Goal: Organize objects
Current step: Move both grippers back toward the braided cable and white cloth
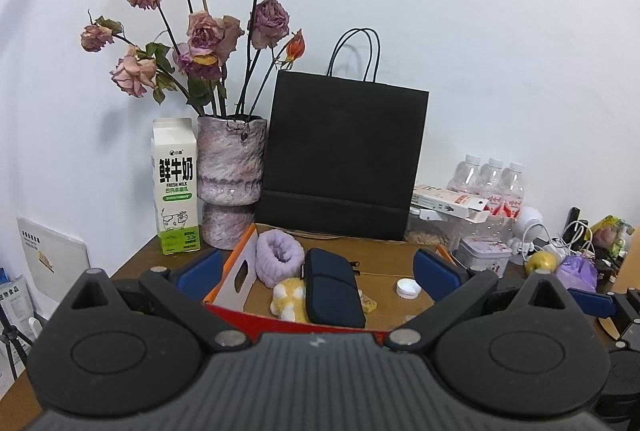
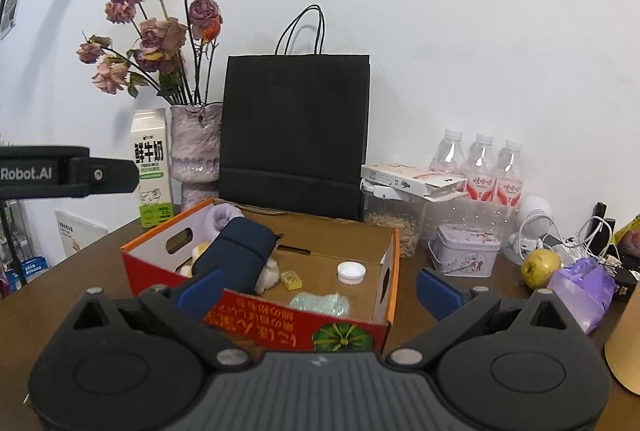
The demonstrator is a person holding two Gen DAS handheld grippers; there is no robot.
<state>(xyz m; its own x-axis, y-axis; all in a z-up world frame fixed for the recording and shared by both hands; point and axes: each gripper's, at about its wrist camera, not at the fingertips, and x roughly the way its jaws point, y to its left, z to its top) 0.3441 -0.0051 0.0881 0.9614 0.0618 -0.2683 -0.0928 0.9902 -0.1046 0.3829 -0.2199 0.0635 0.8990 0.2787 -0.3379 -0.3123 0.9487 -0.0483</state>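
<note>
Brown table, cardboard box, fuzzy scrunchie

Dried pink roses in a mottled purple ceramic vase stand at the back of the brown wooden desk, w/ a white-and-green milk carton just beside it on the left. A black paper shopping bag stands upright vs. the white wall. Three clear plastic water bottles line up at right, near a small white desk fan.
</note>
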